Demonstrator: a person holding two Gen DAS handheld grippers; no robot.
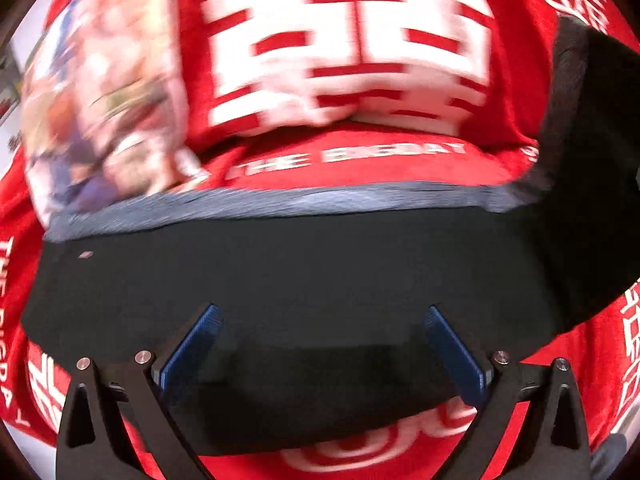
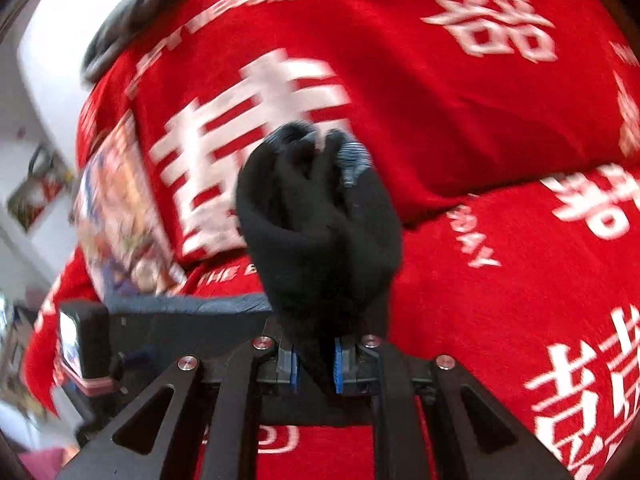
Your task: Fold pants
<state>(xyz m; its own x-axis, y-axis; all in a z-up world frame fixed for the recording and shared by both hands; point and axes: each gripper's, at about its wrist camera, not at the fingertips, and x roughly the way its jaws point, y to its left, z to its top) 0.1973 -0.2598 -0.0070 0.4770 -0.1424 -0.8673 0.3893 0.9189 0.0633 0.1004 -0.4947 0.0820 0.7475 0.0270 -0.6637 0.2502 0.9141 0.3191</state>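
The black pants [image 1: 304, 276] lie across a red bedspread [image 1: 360, 160] with white characters. Their grey-blue waistband [image 1: 280, 202] runs along the far edge in the left wrist view. My left gripper [image 1: 322, 314] is open, its blue pads [image 1: 192, 344] spread wide just over the black cloth. My right gripper [image 2: 316, 364] is shut on a bunched fold of the pants [image 2: 316, 224], which stands up in front of the fingers with a bit of waistband [image 2: 352, 160] at its top. The other gripper's camera body [image 2: 84, 344] shows at the lower left.
A red pillow [image 1: 340, 40] with white characters and a colourful printed cushion [image 1: 100, 92] lie beyond the pants. The cushion also shows in the right wrist view [image 2: 120, 216]. A dark garment [image 2: 132, 12] lies at the bed's far edge. A white wall [image 2: 48, 60] stands left.
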